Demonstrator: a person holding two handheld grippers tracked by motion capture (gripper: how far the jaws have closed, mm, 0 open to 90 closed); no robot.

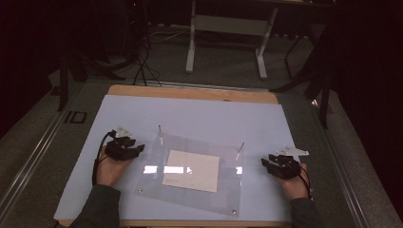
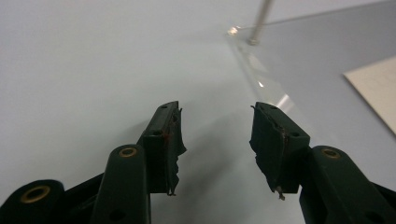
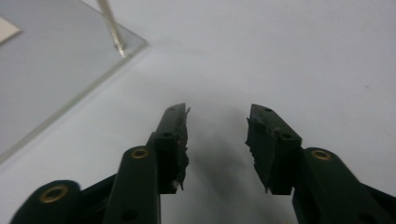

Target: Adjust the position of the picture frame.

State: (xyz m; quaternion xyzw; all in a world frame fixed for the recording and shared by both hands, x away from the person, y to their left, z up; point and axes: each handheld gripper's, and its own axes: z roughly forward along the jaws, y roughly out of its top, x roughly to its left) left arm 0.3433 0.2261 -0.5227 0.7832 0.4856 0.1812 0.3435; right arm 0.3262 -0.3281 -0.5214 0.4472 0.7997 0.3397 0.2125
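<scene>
Your left gripper point(image 1: 135, 147) and right gripper point(image 1: 266, 161) both have open, empty jaws, with the clear sheet point(image 1: 190, 173) lying between them.

Left tool point(image 1: 138, 148) and right tool point(image 1: 264, 162) rest low, well apart, jaws parted and empty.

wooden table under a pale sheet

wooden table point(image 1: 190, 92), bare wood along the far edge at twelve o'clock. covered almost whole by a pale blue-white sheet point(image 1: 199, 114). at centre, reaching toward six o'clock, a clear acrylic plate point(image 1: 152, 175) flat on the sheet, slightly turned, with two thin metal pins point(image 1: 159, 129) upright at its far corners. on the plate, a cream card point(image 1: 192, 170).
</scene>
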